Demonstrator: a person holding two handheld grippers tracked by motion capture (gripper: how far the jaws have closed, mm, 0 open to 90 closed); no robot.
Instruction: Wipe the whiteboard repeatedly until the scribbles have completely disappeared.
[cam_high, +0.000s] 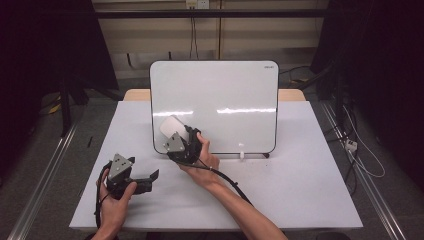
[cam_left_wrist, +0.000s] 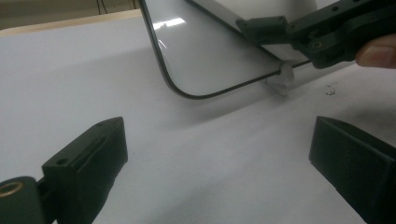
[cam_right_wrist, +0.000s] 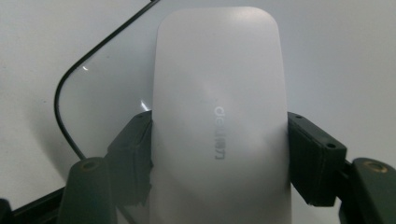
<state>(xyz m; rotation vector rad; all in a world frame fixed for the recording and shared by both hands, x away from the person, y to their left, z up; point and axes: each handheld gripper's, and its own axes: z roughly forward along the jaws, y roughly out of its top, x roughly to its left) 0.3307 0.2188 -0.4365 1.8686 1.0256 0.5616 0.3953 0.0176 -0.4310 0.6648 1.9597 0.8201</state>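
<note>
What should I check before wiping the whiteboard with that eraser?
1. Right gripper shut on the eraser: ok.
2. Eraser centred between the jaws: ok.
3. Eraser at the whiteboard, lower left corner: ok; contact: cannot tell.
4. Whiteboard standing on its feet on the table: ok.
5. Left gripper open, clear of the board: ok.
6. Marks left to wipe: cannot tell.

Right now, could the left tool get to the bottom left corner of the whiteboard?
Probably yes. The left tool rests open on the table with bare surface between it and the whiteboard corner. The right tool, shut on a white eraser, works just beside that corner and might crowd it.
</note>
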